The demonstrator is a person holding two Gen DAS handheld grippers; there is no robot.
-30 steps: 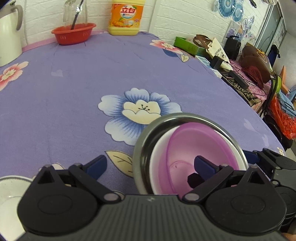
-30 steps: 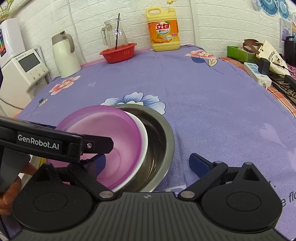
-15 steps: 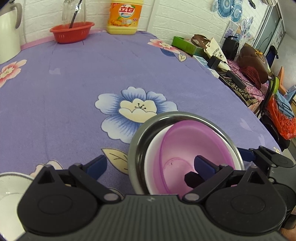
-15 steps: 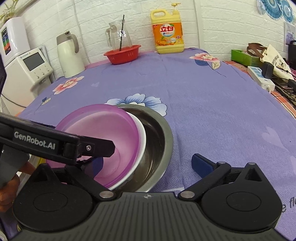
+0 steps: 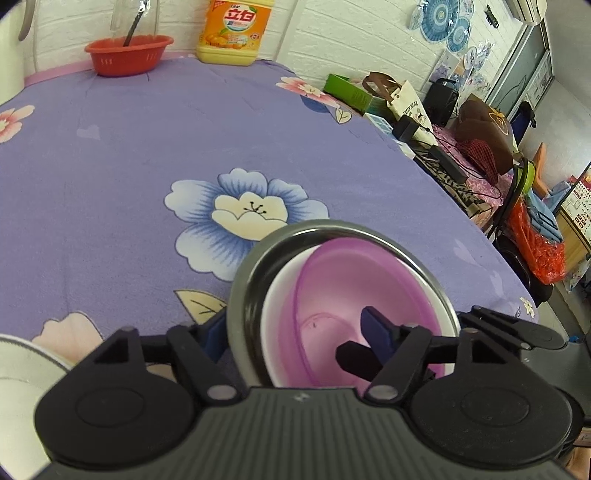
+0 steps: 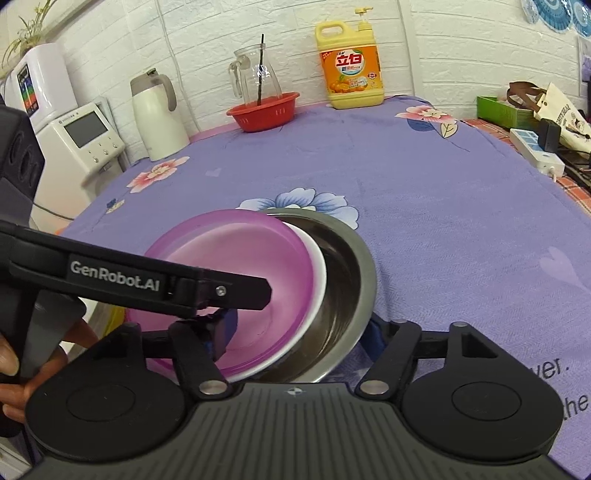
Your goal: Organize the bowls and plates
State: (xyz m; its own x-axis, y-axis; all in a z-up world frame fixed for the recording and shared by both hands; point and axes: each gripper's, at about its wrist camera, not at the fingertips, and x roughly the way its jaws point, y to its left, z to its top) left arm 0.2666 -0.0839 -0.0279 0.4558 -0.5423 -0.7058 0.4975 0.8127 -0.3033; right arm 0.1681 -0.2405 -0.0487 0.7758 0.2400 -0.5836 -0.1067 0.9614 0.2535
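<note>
From the left wrist view, the left gripper straddles the near-left wall of a steel bowl standing near the table's front edge; its jaws are closing, one blue finger outside the steel wall and the other inside the purple bowl, which is nested with a white bowl inside the steel one. Whether the pads already press cannot be told. A white plate lies at the front left corner; a red basket and a yellow detergent bottle stand at the far edge. From the right wrist view, the right gripper has one finger inside the purple bowl and the other outside the steel bowl; its jaws stand spread around the nested stack, contact unclear. The left gripper's black finger reaches in from the left, held by a hand. A white kettle and a glass jug stand at the table's far edge.
</note>
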